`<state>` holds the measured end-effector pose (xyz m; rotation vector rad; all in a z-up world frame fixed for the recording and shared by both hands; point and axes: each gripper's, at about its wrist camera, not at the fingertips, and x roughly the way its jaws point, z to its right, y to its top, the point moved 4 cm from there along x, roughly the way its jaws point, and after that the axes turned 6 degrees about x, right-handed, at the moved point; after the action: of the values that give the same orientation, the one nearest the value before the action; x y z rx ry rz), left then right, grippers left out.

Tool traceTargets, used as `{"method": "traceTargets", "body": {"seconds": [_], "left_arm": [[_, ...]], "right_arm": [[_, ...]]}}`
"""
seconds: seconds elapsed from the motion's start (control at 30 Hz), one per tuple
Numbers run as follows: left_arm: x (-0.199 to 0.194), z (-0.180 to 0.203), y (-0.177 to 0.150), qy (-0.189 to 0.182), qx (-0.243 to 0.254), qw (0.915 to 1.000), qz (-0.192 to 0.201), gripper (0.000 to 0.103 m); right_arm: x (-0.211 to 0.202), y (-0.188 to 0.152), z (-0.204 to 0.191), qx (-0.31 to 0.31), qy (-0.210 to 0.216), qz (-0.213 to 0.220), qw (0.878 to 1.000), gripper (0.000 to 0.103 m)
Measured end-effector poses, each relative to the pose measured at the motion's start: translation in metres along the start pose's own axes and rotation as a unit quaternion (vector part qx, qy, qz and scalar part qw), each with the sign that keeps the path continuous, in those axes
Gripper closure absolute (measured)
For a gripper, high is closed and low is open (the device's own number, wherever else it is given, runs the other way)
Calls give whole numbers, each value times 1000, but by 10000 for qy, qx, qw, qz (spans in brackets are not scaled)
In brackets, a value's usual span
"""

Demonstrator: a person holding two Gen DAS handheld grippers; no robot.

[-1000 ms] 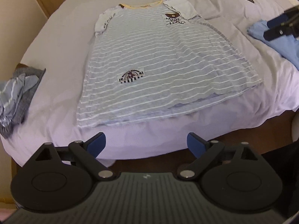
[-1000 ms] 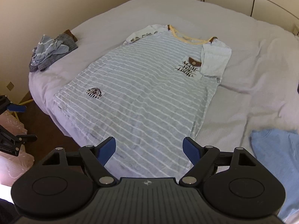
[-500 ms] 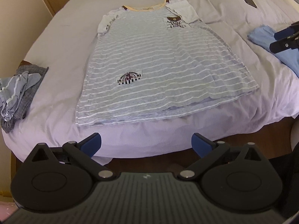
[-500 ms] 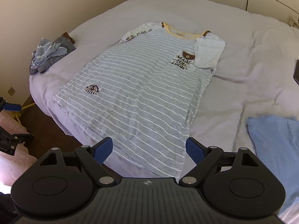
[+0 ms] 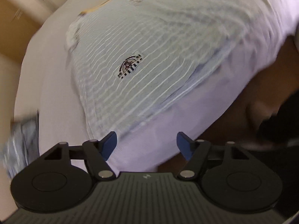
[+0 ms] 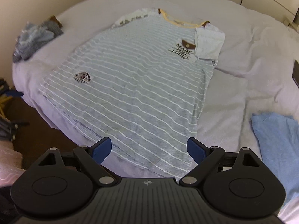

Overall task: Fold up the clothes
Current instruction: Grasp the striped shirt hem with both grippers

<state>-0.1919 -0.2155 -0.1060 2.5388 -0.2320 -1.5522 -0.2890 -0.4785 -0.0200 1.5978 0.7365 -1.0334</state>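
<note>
both grippers are lower and nearer to the hem than half a second ago, and the left view is now tilted and blurred. the left gripper [image 5: 146, 143] is closing its jaws with nothing between them, above the bed [image 5: 56, 85] edge. the right gripper [image 6: 149, 148] is wide open and empty, over the hem corner. the striped shirt [image 6: 134, 85] lies flat on the bed, face up, pale grey-blue with thin white lines, yellow neckline, black print and a small badge [image 6: 83, 77]. a crumpled pile [image 6: 35, 37] lies at its left, a blue garment [image 6: 278, 141] at its right, both apart from it.
</note>
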Motion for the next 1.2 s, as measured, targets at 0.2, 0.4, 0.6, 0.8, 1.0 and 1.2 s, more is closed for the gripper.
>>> {"method": "traceTargets", "body": {"seconds": [0.2, 0.4, 0.6, 0.8, 1.0, 1.2], "left_arm": [[49, -17, -31, 93, 1467, 9886, 335, 58], [74, -22, -42, 179, 2428, 9673, 706, 59], [82, -12, -43, 198, 2982, 9513, 759, 59], [87, -7, -47, 220, 3184, 9448, 736, 56], [97, 7, -47, 275, 3686, 9261, 753, 53], [90, -10, -41, 99, 3175, 9455, 719, 82]], "right_arm": [[24, 2, -37, 287, -198, -324, 9989, 13], [43, 2, -69, 278, -126, -555, 9980, 13], [54, 10, -77, 96, -101, -516, 9986, 13], [57, 12, -64, 162, -158, -442, 9988, 13], [61, 1, -59, 191, -156, -511, 9984, 13], [66, -7, -69, 78, -131, -504, 9986, 13]]}}
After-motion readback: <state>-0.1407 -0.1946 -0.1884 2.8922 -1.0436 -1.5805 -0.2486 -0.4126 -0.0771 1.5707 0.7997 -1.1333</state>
